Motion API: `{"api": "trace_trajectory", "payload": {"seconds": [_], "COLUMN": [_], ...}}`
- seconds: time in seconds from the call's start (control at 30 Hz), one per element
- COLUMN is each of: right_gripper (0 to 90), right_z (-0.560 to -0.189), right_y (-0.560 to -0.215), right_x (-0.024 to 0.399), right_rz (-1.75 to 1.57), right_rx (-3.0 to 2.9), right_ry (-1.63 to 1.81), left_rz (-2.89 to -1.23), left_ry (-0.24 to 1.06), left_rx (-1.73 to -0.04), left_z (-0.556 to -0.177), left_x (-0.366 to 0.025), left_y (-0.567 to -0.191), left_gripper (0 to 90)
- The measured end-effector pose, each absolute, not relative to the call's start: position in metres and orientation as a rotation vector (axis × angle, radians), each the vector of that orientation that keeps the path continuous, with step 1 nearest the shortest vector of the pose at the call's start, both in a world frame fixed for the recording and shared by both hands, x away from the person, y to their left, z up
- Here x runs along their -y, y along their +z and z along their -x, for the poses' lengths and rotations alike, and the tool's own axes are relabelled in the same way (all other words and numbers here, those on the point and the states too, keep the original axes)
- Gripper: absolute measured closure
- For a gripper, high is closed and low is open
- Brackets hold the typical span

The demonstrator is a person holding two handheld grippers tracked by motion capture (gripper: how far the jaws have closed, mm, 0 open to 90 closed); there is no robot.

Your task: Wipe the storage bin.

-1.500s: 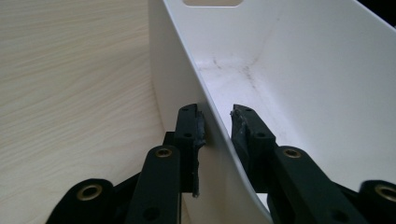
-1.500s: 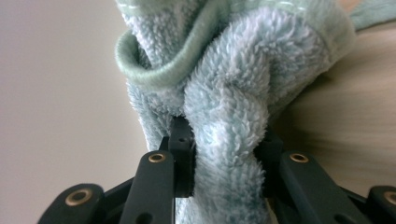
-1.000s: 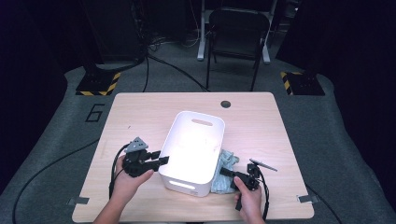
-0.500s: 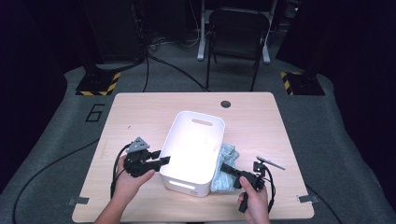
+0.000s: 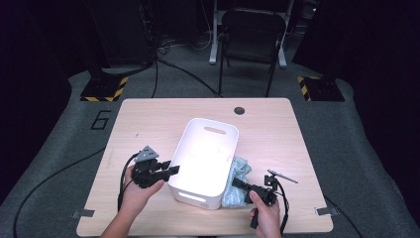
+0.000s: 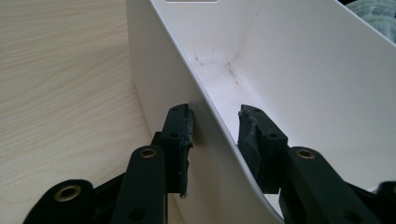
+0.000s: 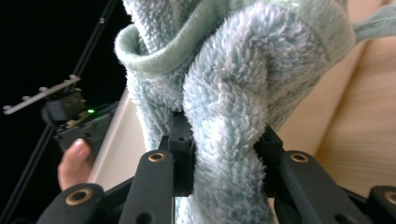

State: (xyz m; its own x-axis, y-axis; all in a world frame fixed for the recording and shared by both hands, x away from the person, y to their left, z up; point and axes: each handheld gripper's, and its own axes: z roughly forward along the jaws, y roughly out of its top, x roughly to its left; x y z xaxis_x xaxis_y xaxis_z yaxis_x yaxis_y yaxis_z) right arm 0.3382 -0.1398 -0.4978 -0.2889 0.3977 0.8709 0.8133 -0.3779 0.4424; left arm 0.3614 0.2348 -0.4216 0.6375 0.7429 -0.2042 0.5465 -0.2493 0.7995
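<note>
a person's left gripper (image 5: 171, 171) straddles the near wall of an empty white plastic bin (image 5: 205, 148) on a light wooden table (image 5: 277, 129); its jaws have just been closing, gaps remaining. the right gripper (image 5: 238, 184) pinches a fluffy pale blue-green towel (image 7: 224, 84) beside the bin. likely next: steady the bin, lift the towel in.

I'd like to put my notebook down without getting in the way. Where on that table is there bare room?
The far strip of the wooden table, between the white bin and the small round hole, is bare; so is the right side. It is crowded near the front: the left gripper straddles the bin's wall, and the right gripper grips a light blue towel.
</note>
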Motion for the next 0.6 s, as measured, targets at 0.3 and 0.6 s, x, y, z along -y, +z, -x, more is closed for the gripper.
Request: {"api": "trace_trajectory", "payload": {"seconds": [0.3, 0.6], "right_gripper": [68.2, 68.4], "right_z": [-0.344, -0.348], "right_y": [-0.521, -0.535], "right_x": [0.138, 0.131], "right_rz": [1.713, 1.757], "right_rx": [1.515, 1.545], "right_ry": [-1.622, -1.495], "left_rz": [-1.922, -1.915], "left_ry": [0.266, 0.294], "left_rx": [-1.033, -1.066], "left_z": [-0.361, -0.363], "left_x": [-0.234, -0.237], "left_y": [-0.422, -0.424], "left_gripper": [63.4, 62.8]}}
